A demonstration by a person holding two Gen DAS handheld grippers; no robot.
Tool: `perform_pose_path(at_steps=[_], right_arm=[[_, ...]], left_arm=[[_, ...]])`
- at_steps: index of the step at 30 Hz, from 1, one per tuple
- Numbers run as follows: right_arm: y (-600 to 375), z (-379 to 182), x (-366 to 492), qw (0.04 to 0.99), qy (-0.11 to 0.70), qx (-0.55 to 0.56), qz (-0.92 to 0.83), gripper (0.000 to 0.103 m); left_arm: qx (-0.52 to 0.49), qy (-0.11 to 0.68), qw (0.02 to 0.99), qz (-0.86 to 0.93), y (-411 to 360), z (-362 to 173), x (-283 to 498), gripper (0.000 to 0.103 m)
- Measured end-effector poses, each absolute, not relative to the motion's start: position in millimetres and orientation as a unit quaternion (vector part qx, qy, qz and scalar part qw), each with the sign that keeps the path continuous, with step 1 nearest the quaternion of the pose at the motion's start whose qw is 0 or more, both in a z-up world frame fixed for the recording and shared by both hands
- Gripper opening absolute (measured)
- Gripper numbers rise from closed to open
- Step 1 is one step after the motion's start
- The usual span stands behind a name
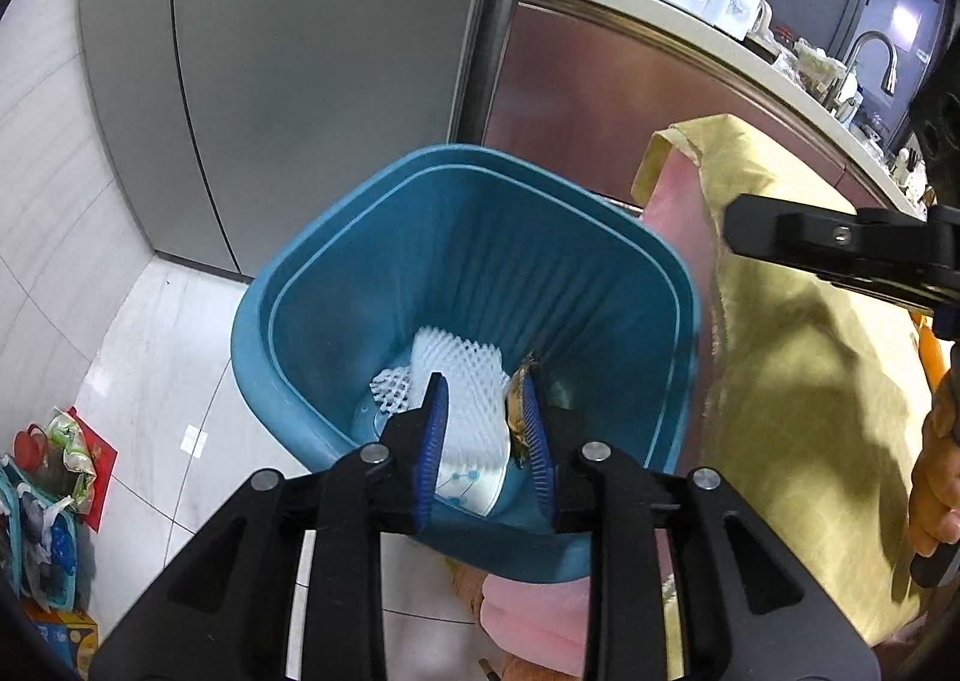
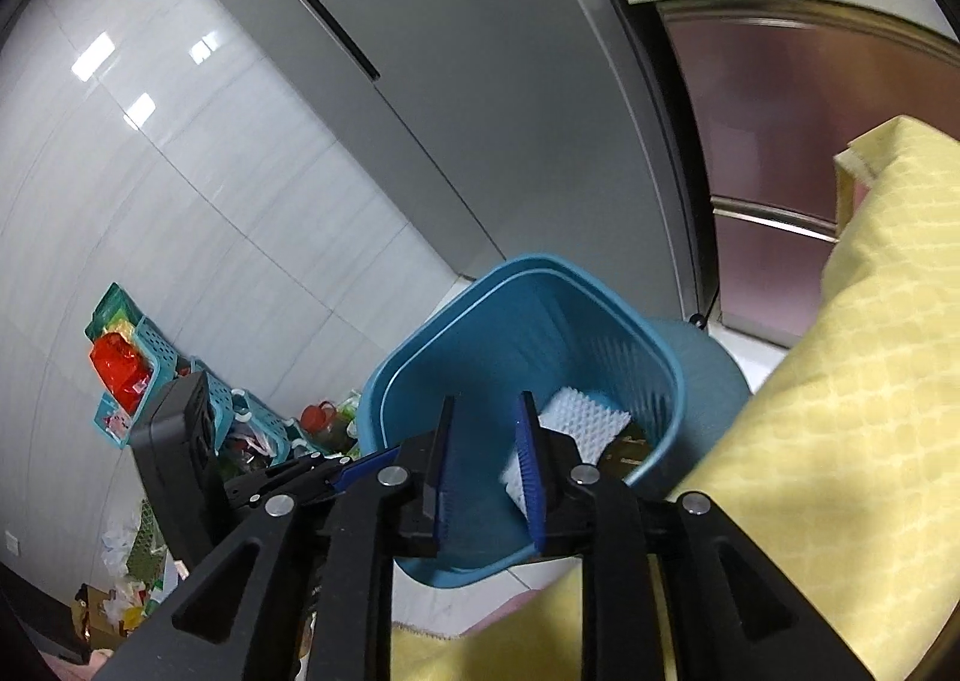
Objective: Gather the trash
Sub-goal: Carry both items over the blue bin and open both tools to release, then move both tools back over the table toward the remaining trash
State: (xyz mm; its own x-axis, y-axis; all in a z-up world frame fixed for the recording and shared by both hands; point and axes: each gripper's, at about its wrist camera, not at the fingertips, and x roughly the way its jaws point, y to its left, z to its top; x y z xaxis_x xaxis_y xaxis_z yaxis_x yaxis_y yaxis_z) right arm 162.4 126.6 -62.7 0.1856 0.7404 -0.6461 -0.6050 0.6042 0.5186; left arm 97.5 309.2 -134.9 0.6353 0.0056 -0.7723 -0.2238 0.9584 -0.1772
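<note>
- Fingers of the left gripper (image 1: 483,444), faced with blue ribbed pads, stand apart above the mouth of the blue ribbed plastic waste bin (image 1: 624,237); a dark scrap (image 1: 519,411) lies against the inner face of the right-hand pad, and whether it is gripped or merely clinging cannot be told.
- Right gripper (image 2: 487,477): jaws parted, nothing between them, poised over the near rim of the same bin (image 2: 414,357).
- White foam mesh fruit sleeve (image 1: 459,381), the trash in view, lies inside the bin beside a printed white wrapper (image 1: 465,486); it also shows in the right wrist view (image 2: 579,417).
- Handling, as a judgement: foam mesh is very light, soft and springy; it should crush under a pinch without harm, so any raised fold serves as a hold. The dark scrap looks thin and may stick to the pad.
- Room: the bin mouth is wide and open above; yellow patterned cloth (image 1: 792,333) drapes close beside its right wall, and a grey refrigerator door (image 1: 312,81) stands behind.
</note>
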Motion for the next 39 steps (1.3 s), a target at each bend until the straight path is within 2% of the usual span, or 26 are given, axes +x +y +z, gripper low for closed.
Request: perform_pose_path(at_steps=[2,11,22,39], right_arm=[[117,-57,160,0.771,0.454,0.073,0.44,0.026],[50,-22,127,0.806,0.399,0.071,0.431,0.034],[-57,-3,94,0.86,0.351,0.093,0.359,0.037],[-244,-23,16,0.918,0.324,0.175,0.149,0.039]], left_arm=[[-0.128,0.41,0.901,0.062,305,-128,95,0.029],[-0.096,0.349,0.932,0.002,249,-81,89,0.043],[-0.063,0.324,0.934,-0.139,137,-51,93,0.045],[-0.019,0.361,0.883,-0.299,-24,-62,116,0.048]])
